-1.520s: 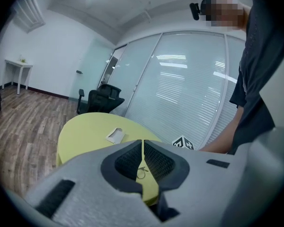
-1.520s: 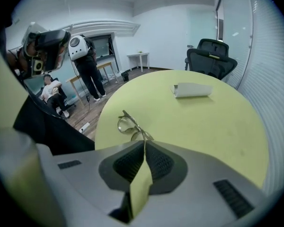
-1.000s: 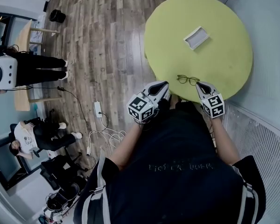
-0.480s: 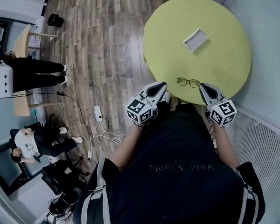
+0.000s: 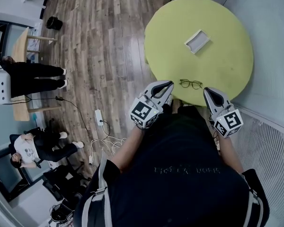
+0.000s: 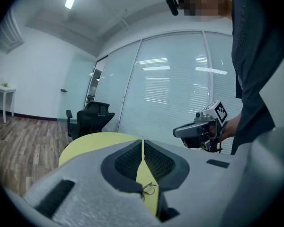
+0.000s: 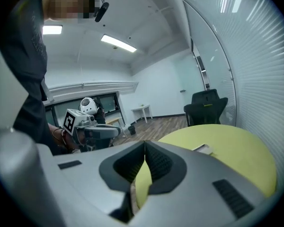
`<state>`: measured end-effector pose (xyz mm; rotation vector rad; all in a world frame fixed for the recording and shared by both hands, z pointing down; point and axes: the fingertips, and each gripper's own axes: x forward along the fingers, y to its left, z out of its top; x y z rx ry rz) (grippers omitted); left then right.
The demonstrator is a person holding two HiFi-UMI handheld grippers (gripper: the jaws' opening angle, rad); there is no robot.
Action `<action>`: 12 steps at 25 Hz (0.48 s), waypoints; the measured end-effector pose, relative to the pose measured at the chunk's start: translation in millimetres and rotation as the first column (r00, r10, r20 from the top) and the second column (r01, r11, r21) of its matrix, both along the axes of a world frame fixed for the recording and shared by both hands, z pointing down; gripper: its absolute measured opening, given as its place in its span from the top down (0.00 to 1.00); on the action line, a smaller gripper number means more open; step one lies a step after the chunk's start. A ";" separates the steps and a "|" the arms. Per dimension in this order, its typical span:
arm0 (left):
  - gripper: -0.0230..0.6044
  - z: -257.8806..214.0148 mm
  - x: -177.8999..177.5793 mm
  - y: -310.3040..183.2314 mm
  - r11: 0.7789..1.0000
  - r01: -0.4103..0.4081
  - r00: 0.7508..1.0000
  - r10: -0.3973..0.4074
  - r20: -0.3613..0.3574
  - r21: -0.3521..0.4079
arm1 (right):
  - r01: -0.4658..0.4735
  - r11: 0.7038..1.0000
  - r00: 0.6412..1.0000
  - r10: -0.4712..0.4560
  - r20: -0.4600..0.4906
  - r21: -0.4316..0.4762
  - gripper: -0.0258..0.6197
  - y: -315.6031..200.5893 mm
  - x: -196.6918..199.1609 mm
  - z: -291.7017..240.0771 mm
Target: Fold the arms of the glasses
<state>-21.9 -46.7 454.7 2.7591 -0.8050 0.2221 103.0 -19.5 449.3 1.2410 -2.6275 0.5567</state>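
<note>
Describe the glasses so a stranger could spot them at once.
Find the round lime-green table. Near its lower edge in the head view lie the glasses. They are thin and dark-rimmed, unlike the pale rectangular tray farther in.

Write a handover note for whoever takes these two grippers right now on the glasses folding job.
Left hand-held gripper: shut, empty, at the table's near edge, left of the glasses.
Right hand-held gripper: shut, empty, at the near edge, right of the glasses.
Glasses: lying on the green table between the two grippers, touched by neither. A white tray lies farther back.
Done: nothing that shows; the arms are too small to tell open from folded.
Left: probably open the jaws, steady the frame, fold each arm.
</note>
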 end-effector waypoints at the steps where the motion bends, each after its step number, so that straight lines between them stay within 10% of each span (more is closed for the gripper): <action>1: 0.92 -2.5 0.4 1.6 1.000 -0.009 1.000 0.009 0.002 0.012 | 0.009 1.000 1.000 -0.009 -0.008 0.013 0.91 2.1 -3.5 -2.4; 12: 0.92 -25.2 2.3 10.5 0.996 -0.075 0.995 0.078 -0.061 0.049 | 0.077 0.996 0.997 -0.078 0.015 0.054 0.91 16.6 -37.9 -22.8</action>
